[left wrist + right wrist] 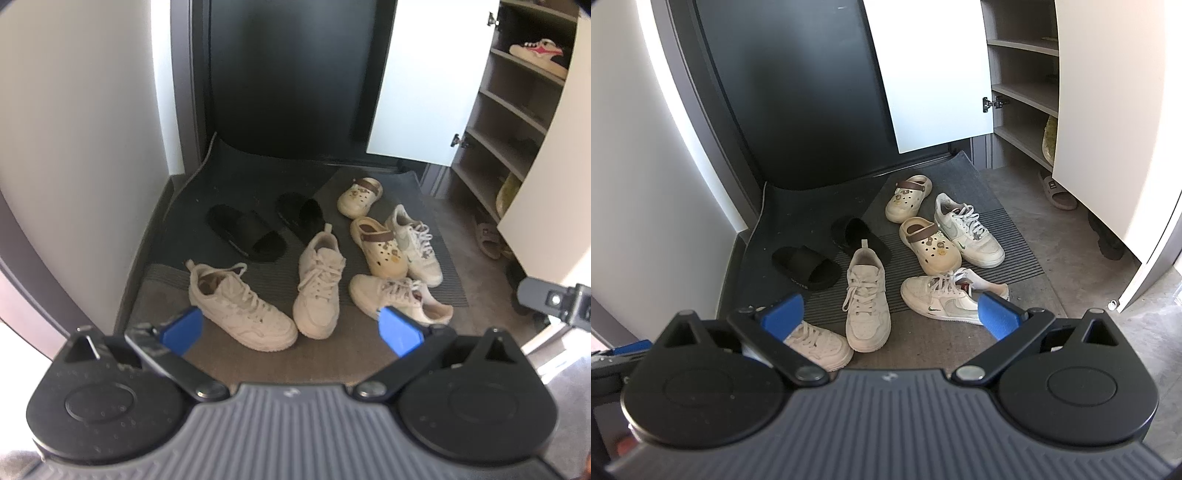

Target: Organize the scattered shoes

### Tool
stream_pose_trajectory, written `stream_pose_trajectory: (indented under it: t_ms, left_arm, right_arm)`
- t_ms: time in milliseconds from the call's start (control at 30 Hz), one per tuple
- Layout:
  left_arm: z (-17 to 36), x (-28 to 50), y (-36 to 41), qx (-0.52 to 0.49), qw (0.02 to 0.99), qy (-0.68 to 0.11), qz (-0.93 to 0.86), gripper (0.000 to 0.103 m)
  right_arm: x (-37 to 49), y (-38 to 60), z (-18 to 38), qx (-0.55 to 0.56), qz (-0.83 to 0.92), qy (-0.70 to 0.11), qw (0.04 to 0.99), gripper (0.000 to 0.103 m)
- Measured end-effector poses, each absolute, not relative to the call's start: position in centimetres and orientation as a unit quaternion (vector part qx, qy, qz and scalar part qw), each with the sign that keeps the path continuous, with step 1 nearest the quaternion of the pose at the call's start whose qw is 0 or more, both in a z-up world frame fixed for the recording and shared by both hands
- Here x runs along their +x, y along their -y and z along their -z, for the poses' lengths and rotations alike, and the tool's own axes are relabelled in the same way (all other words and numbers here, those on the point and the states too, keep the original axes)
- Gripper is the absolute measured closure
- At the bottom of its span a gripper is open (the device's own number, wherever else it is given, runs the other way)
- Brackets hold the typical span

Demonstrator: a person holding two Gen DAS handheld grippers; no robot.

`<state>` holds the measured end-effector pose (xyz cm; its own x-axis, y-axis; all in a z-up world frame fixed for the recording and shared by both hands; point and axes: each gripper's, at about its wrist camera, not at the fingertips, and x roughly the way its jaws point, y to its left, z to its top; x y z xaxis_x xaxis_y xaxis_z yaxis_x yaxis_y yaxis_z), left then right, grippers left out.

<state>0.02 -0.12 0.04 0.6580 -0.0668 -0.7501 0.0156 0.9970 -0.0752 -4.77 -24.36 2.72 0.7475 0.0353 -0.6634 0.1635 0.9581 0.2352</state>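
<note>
Entryway floor with eight scattered shoes on a dark ribbed mat (258, 280). The left gripper (291, 330) and the right gripper (892, 314) each hovered above the near shoes, blue pads spread wide apart, holding nothing. Two black slides (245, 232) lay far left; two cream high-top sneakers (317, 280) sat near centre, toes toward the cameras. Two cream clogs (929, 245) with brown straps and two white low sneakers (967, 230) clustered to the right. The shoe cabinet (1023, 88) stood open at far right, its shelves mostly bare.
</note>
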Motion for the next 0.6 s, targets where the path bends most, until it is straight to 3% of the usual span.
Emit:
stream_pose_trajectory:
  t_ms: [300,600]
  left_arm:
    - [-0.8,-2.0,-3.3,-0.049,0.917,-0.389,0.066,0.001]
    - [1.4,0.7,-6.0,0.03,0.871,-0.474,0.122,0.002]
  right_arm:
    - [-5.7,23.6,-3.4,0.155,0.024,-0.34,0.927,0.0]
    - [-7.9,21.7,-4.1,0.179,-0.003,-0.338,0.924,0.0]
